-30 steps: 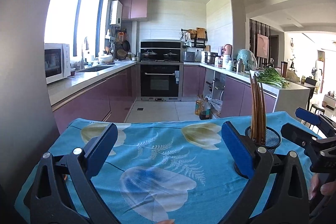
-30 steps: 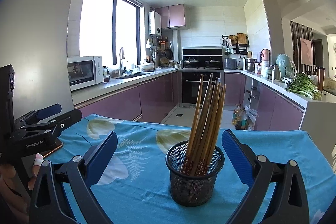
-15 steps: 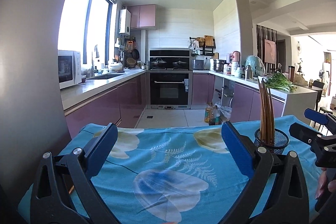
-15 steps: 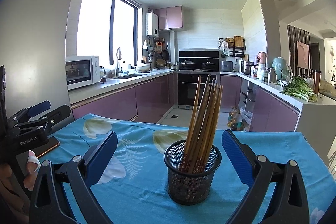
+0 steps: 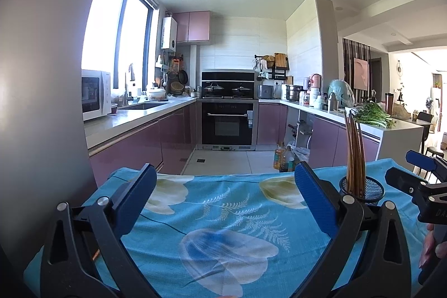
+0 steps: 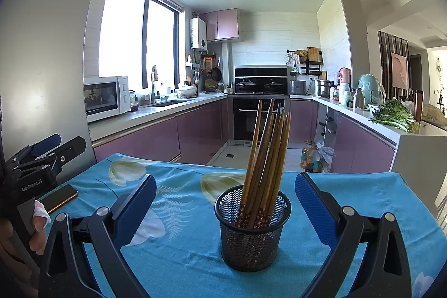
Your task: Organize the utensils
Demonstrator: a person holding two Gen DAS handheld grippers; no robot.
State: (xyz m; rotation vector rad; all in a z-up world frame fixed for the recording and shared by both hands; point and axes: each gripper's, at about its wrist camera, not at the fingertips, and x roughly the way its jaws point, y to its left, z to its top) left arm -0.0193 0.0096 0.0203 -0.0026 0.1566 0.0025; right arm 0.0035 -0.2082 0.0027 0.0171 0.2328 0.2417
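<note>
Right wrist view: chopsticks (image 6: pixel 266 155) stand bunched in the mesh cup (image 6: pixel 252 231) mid-surface, right gripper (image 6: pixel 225 207) spread wide around it. Left gripper (image 5: pixel 223 196) also apart, empty. Best close gently on the cup, keeping it upright.

chopsticks (image 6: pixel 265 158) in holder (image 6: pixel 252 231), phone (image 6: pixel 60 197) left
</note>
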